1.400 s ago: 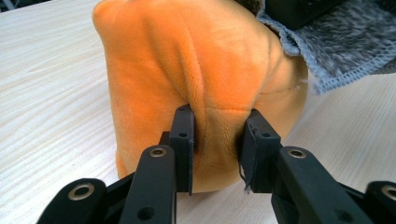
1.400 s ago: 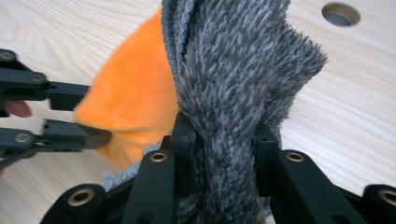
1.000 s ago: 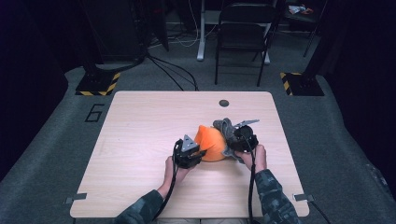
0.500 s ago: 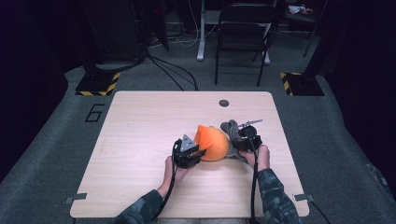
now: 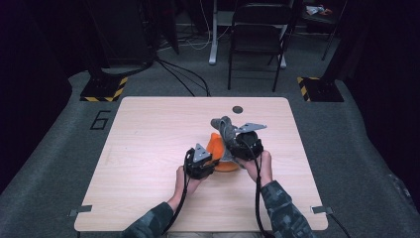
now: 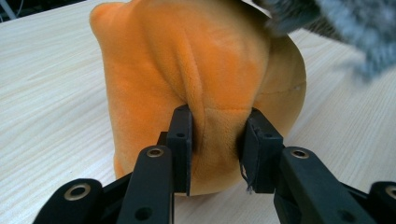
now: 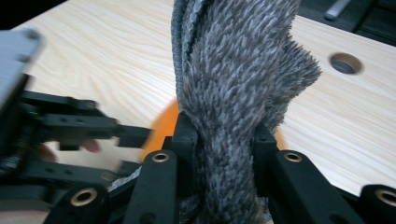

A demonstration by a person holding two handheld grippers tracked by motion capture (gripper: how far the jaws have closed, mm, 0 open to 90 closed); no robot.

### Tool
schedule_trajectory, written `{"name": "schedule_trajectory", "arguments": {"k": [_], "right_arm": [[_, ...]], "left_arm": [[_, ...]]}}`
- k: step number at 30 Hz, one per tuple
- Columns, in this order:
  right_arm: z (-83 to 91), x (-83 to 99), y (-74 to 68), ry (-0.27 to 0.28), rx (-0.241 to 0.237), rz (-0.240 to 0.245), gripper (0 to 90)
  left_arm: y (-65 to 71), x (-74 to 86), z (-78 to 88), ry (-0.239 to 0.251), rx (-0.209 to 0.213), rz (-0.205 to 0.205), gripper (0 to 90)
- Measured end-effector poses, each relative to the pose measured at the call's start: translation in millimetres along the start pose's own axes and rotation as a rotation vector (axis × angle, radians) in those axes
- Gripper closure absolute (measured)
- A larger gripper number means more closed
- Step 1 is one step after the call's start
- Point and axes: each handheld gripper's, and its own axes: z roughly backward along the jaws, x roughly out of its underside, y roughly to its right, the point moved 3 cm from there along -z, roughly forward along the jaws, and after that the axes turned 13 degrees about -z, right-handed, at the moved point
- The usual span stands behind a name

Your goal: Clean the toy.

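Orange plush (image 6: 196, 88) sitting on pale wooden table (image 5: 148, 148), right of centre, between both hands. Left gripper (image 6: 217, 140) clamped on a pinched fold at near end of the plush, pads pressing in from both sides; seen in high view (image 5: 200, 162) at the plush's left edge, grey three-cornered plate on top. Bulk of the plush resting on table surface, rounded lobe to the right in left gripper view.

Grey fuzzy fabric (image 7: 233, 93) clamped in right gripper (image 7: 224, 140), jaws tight on a bunched strip, pile standing up above the pads and flaring out at top. Lifted off the table, hanging above and just behind the plush; upper end of it curling toward the far side in high view (image 5: 224, 126). Blurred grey edge of same fabric at top right corner of left gripper view (image 6: 345, 28), over the plush. Whether the grey fabric is attached to the plush: cannot tell.

Right gripper in high view (image 5: 247, 141) just right of the plush, close to left gripper, not touching. Left gripper's black body, blurred, at left of right gripper view (image 7: 60, 135). Small round hole (image 5: 237, 109) in table near far edge, well apart from the plush. Black chair (image 5: 257, 34) on floor beyond table.
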Motion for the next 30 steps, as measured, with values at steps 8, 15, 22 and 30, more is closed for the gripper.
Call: {"name": "schedule_trajectory", "arguments": {"k": [8,15,22,30], "right_arm": [[-27.8,8.7,-7.9,-0.060,0.014,0.019,70.5],[-25.5,10.0,3.6,-0.088,0.020,0.020,70.7],[-21.0,15.6,22.4,-0.120,0.057,-0.010,70.7],[-22.0,22.7,50.4,-0.152,0.087,-0.069,70.4]], "left_arm": [[-0.8,1.7,-1.1,-0.005,0.004,0.009,67.4],[-1.2,1.4,-0.8,-0.009,0.015,-0.004,67.4],[-1.1,1.5,-1.0,-0.006,0.015,0.007,67.4],[-2.6,2.0,-1.2,-0.001,0.018,0.017,67.4]]}}
